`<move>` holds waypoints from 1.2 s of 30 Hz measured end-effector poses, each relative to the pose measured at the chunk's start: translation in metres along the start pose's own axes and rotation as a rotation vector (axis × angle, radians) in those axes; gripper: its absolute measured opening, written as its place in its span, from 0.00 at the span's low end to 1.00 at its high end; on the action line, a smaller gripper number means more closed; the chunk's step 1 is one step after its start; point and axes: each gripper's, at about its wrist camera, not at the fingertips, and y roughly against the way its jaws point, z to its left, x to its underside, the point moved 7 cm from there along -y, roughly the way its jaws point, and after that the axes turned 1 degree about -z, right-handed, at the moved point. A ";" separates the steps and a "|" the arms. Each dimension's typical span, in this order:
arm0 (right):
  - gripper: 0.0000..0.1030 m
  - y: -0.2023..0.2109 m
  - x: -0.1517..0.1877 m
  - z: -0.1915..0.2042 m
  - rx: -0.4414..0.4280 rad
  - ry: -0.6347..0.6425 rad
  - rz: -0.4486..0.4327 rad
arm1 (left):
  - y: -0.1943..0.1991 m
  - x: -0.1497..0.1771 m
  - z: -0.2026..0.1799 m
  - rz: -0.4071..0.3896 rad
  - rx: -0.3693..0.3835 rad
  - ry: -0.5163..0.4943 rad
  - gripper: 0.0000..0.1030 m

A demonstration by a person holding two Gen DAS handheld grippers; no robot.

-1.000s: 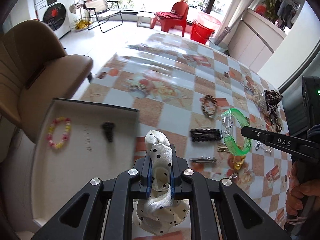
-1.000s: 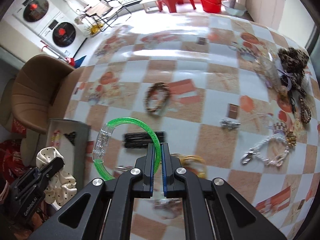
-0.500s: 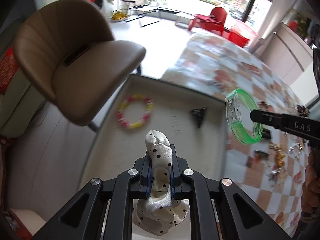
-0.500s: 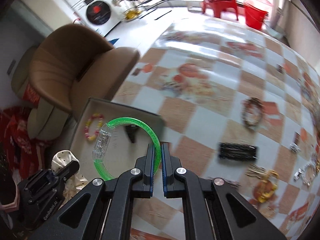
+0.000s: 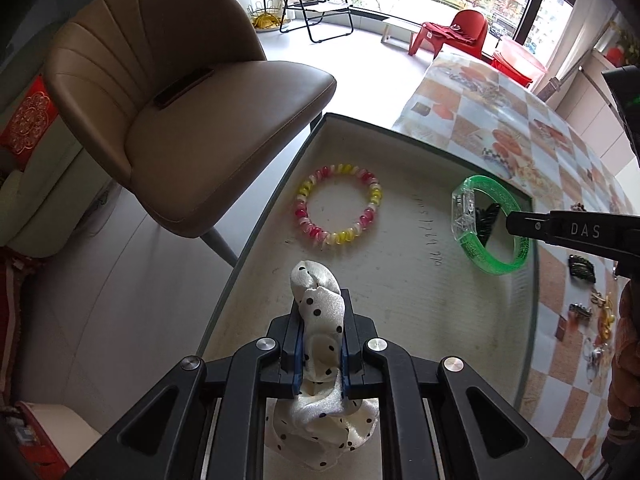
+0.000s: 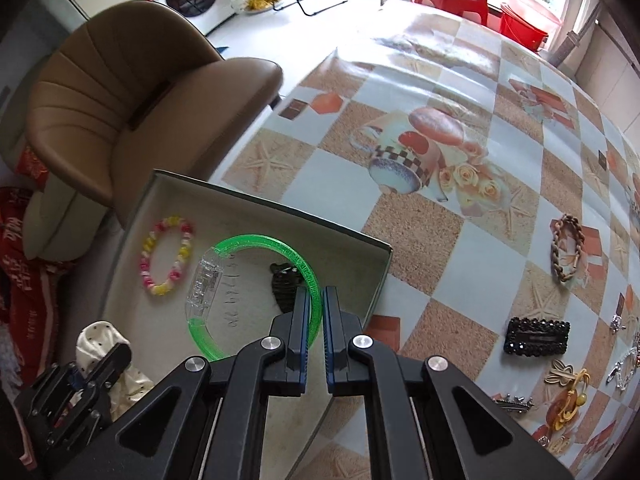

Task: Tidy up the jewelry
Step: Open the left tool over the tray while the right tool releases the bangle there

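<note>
My left gripper point(image 5: 320, 320) is shut on a white polka-dot scrunchie point(image 5: 318, 312), held over the near part of a shallow grey tray point(image 5: 400, 280). My right gripper point(image 6: 316, 300) is shut on a clear green bangle point(image 6: 256, 242) and hangs over the tray's right half. The bangle point(image 5: 490, 226) also shows in the left wrist view, above a black hair claw point(image 5: 486, 220). A pink and yellow bead bracelet point(image 5: 338, 206) lies flat on the tray floor. The same bracelet point(image 6: 166, 254) and claw point(image 6: 286, 286) appear in the right wrist view.
A checked tablecloth point(image 6: 460, 160) holds a braided brown bracelet point(image 6: 566, 248), a black rhinestone clip point(image 6: 536, 336) and several small gold and silver pieces at the right. A brown upholstered chair point(image 5: 180, 92) stands just beyond the tray's far-left edge.
Both grippers have swung left from over the tablecloth to above the tray and come lower, still holding the scrunchie and the bangle. The tray now fills the near view.
</note>
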 end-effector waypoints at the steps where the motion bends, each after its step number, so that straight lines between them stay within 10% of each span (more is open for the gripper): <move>1: 0.06 -0.002 0.000 -0.001 0.006 -0.004 0.003 | -0.003 0.000 0.000 0.003 -0.003 -0.003 0.16; 14: 0.07 -0.029 -0.003 -0.004 0.057 0.000 0.039 | -0.025 0.002 0.000 0.035 -0.060 -0.035 0.19; 17: 0.07 -0.031 -0.002 -0.004 0.057 0.000 0.043 | -0.024 0.002 0.001 0.024 -0.078 -0.030 0.64; 24: 0.09 -0.033 -0.001 -0.001 0.055 0.019 0.044 | -0.025 0.003 -0.003 0.030 -0.097 -0.049 0.65; 29: 0.34 -0.029 -0.002 0.008 0.011 0.022 0.034 | -0.022 0.004 -0.003 0.034 -0.103 -0.056 0.65; 32: 0.43 -0.023 -0.005 0.012 -0.001 0.015 0.015 | -0.018 0.003 -0.002 0.023 -0.106 -0.052 0.91; 36: 0.51 -0.011 -0.009 0.012 -0.027 0.002 -0.010 | -0.012 0.002 -0.007 0.004 -0.120 -0.067 0.91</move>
